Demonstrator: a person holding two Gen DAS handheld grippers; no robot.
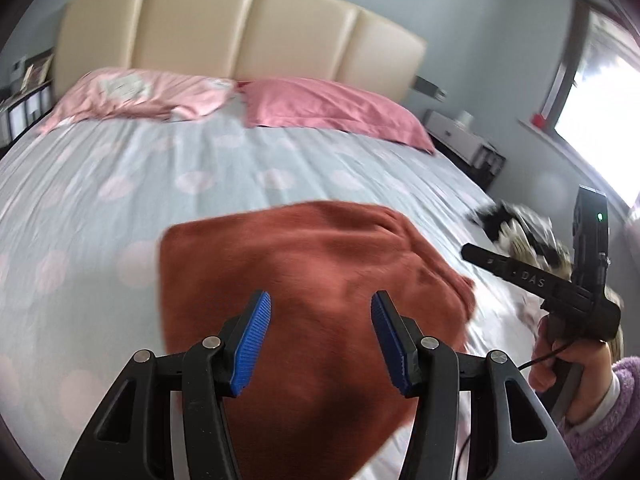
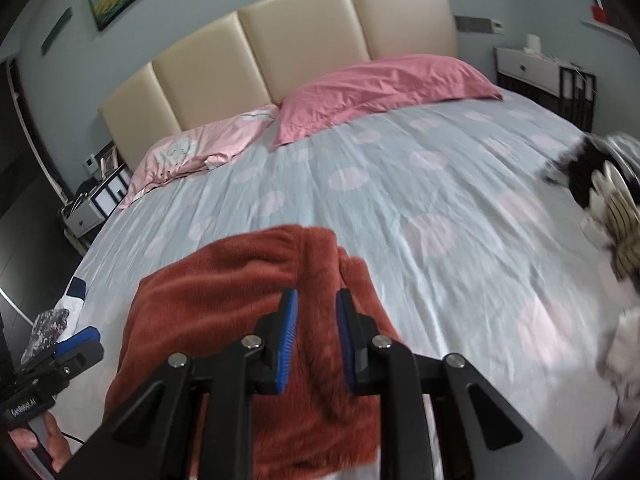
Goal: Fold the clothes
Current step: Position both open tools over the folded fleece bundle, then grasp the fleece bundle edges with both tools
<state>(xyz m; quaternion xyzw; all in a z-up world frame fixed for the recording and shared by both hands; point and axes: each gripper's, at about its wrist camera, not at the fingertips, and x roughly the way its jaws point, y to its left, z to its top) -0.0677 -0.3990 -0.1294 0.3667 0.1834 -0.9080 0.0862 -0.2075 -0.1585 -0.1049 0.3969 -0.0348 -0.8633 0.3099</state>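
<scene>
A rust-red fleece garment (image 1: 304, 280) lies folded on the bed near its front edge; it also shows in the right wrist view (image 2: 240, 280). My left gripper (image 1: 320, 308) is open and empty, hovering above the garment's near part. My right gripper (image 2: 316, 304) is open with a narrower gap, empty, above the garment's right side. The right gripper's body (image 1: 560, 280) shows at the right of the left wrist view. The left gripper's body (image 2: 60, 356) shows at the lower left of the right wrist view.
The bed has a pale blue cover with pink dots (image 2: 400, 168), two pink pillows (image 2: 380, 84) and a cream headboard (image 1: 240, 28). A pile of black, white and striped clothes (image 2: 608, 200) lies at the bed's right edge. More clothes (image 2: 52, 320) lie at the left edge. Nightstands flank the bed.
</scene>
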